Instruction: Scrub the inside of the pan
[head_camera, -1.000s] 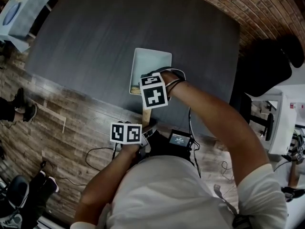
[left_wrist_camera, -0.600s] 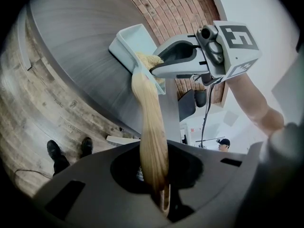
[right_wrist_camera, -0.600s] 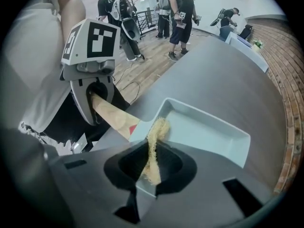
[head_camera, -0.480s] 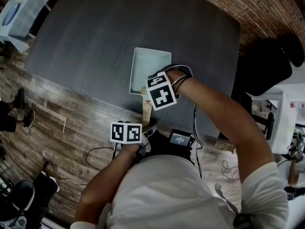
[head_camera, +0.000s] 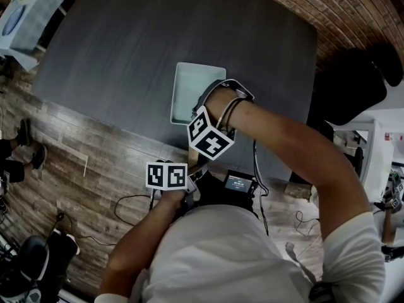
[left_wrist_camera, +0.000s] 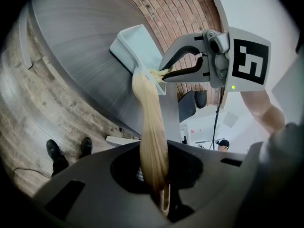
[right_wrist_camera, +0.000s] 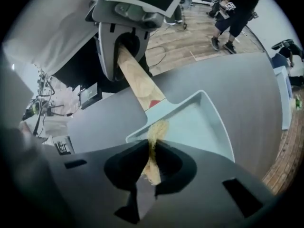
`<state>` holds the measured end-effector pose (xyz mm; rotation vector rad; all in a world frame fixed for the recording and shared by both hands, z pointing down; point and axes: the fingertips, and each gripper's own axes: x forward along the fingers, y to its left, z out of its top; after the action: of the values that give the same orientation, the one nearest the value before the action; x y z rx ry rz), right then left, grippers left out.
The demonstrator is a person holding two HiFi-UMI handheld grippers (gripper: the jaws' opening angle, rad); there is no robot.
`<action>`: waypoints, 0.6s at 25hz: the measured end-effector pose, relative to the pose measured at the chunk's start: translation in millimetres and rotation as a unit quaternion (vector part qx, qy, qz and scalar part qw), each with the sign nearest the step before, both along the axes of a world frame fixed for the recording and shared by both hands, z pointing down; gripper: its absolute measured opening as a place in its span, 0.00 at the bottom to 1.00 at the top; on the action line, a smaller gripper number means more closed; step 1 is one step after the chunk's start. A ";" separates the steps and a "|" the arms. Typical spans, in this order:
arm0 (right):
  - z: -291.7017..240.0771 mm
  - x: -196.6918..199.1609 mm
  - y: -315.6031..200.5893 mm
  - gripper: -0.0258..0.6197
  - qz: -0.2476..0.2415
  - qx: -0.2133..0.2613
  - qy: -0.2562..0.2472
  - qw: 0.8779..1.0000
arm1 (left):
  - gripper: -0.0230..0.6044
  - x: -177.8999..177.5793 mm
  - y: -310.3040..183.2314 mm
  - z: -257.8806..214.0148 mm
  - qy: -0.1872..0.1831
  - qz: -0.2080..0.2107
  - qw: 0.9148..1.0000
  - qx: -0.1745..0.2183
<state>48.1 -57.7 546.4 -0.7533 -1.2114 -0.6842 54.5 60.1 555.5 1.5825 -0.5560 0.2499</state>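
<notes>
A pale blue-green rectangular pan [head_camera: 188,84] lies on the dark grey table [head_camera: 126,49], its wooden handle [left_wrist_camera: 152,127] pointing toward me. My left gripper [left_wrist_camera: 159,194] is shut on the end of that handle and holds it steady; in the head view it [head_camera: 189,168] sits below the table edge. My right gripper [right_wrist_camera: 151,170] points steeply down into the pan and is shut on a yellowish scrubber [right_wrist_camera: 156,132]. The scrubber presses on the pan floor [right_wrist_camera: 199,122] near the handle-side wall. From the head view the right gripper [head_camera: 202,109] and my hand hide the scrubber.
A black chair [head_camera: 353,81] stands at the table's right side. A light blue table [head_camera: 28,14] is at the far left. A person's shoes [head_camera: 25,144] and cables [head_camera: 126,201] are on the wooden floor. A brick wall [head_camera: 353,11] lies beyond.
My right hand has rolled and shifted over the pan's near end; its marker cube swung down toward me and tilted. The left gripper and the handle have stayed put.
</notes>
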 end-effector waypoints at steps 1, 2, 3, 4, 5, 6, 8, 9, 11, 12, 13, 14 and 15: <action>-1.0 1.3 -0.8 0.11 -0.018 0.006 0.009 1.000 | 0.11 -0.1 0.0 0.0 0.000 -0.001 1.000 -0.001; -2.1 2.7 -1.3 0.11 -0.034 0.012 0.017 0.999 | 0.11 -0.1 -0.2 -0.3 0.000 -0.002 1.000 -0.001; -3.3 4.3 -1.6 0.11 -0.049 0.018 0.024 0.998 | 0.11 0.1 -0.4 -0.7 0.000 -0.003 1.000 -0.001; -4.4 6.1 -1.6 0.11 -0.059 0.021 0.029 0.998 | 0.11 0.6 -0.5 -1.2 0.000 -0.004 1.000 -0.001; -5.4 8.1 -1.3 0.11 -0.066 0.023 0.034 0.997 | 0.11 1.0 -0.6 -1.7 0.001 -0.004 1.000 -0.001; -6.1 10.5 -0.9 0.11 -0.069 0.024 0.038 0.997 | 0.11 1.1 -0.6 -1.9 0.001 -0.005 1.000 -0.001; -6.9 16.3 -0.8 0.11 -0.068 0.024 0.045 0.996 | 0.11 0.6 -0.7 -1.7 0.000 -0.006 1.000 -0.001; -7.4 19.3 -1.0 0.11 -0.065 0.023 0.046 0.997 | 0.11 0.4 -0.9 -1.7 -0.001 -0.006 1.000 -0.001; -9.3 22.6 -1.6 0.11 -0.046 0.021 0.039 0.998 | 0.11 0.6 -0.9 -2.0 0.000 -0.006 1.000 -0.001; -11.2 21.7 -2.5 0.11 -0.026 0.019 0.028 0.999 | 0.11 0.9 -0.8 -2.4 0.000 -0.006 1.000 -0.001; -13.7 18.4 -4.1 0.11 0.004 0.015 0.010 1.000 | 0.11 1.0 -0.8 -2.8 0.000 -0.005 1.000 -0.001; -16.9 12.8 -6.8 0.11 0.043 0.009 -0.015 0.999 | 0.11 0.9 -0.8 -2.8 0.000 -0.005 1.000 -0.001; -20.4 5.9 -11.0 0.11 0.091 0.003 -0.043 0.995 | 0.11 0.6 -0.8 -2.7 -0.001 -0.004 1.000 0.000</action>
<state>54.1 -68.7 526.0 -0.6047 -1.3380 -0.5745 55.1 59.4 552.8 1.5792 -0.5624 0.2456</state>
